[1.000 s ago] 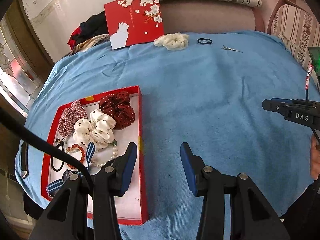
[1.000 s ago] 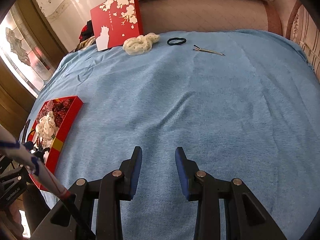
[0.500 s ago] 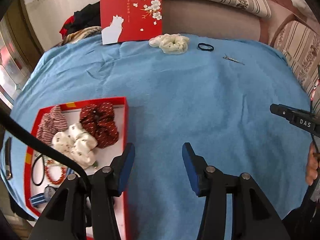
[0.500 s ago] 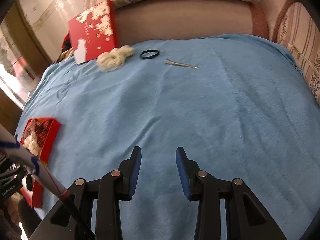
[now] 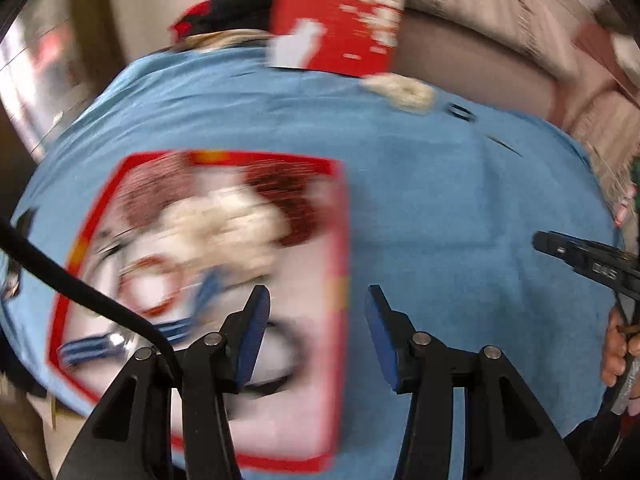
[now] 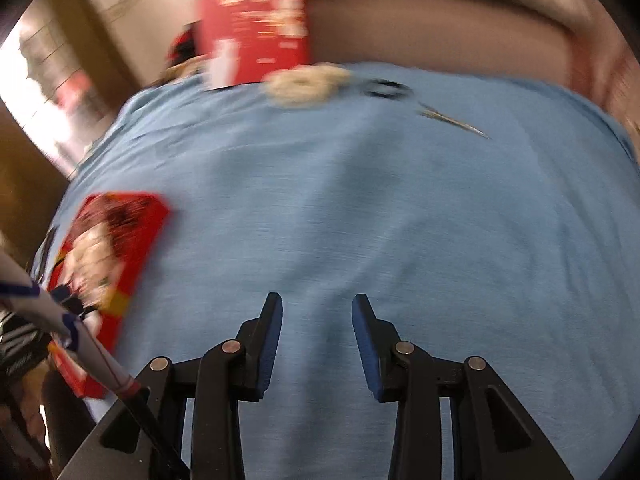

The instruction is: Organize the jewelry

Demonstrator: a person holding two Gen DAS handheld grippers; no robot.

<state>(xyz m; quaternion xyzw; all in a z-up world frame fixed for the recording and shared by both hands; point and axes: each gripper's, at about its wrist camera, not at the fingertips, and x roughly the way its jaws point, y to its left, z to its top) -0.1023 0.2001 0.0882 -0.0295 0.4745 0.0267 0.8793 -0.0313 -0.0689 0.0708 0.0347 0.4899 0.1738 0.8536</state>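
Observation:
Both views are motion-blurred. A red tray (image 5: 340, 240) lies on the blue cloth and holds scrunchies, a bead bracelet and a striped band; it also shows at the left of the right wrist view (image 6: 148, 220). My left gripper (image 5: 316, 304) is open and empty above the tray's right edge. My right gripper (image 6: 317, 308) is open and empty over bare cloth. A cream scrunchie (image 6: 304, 84), a black hair tie (image 6: 386, 89) and a metal hair clip (image 6: 456, 120) lie at the far edge of the cloth.
A red box lid with white flowers (image 6: 256, 28) leans against the sofa back behind the cloth. Dark clothes (image 5: 236, 14) lie at the far left. The blue cloth (image 6: 400, 208) covers the whole table. The right gripper's body shows at the right of the left wrist view (image 5: 588, 260).
Both cameras are moving fast and the frames have blurred. The left gripper has swung left, over the tray. The right view has shifted right, so tray and far items sit further right in frame.

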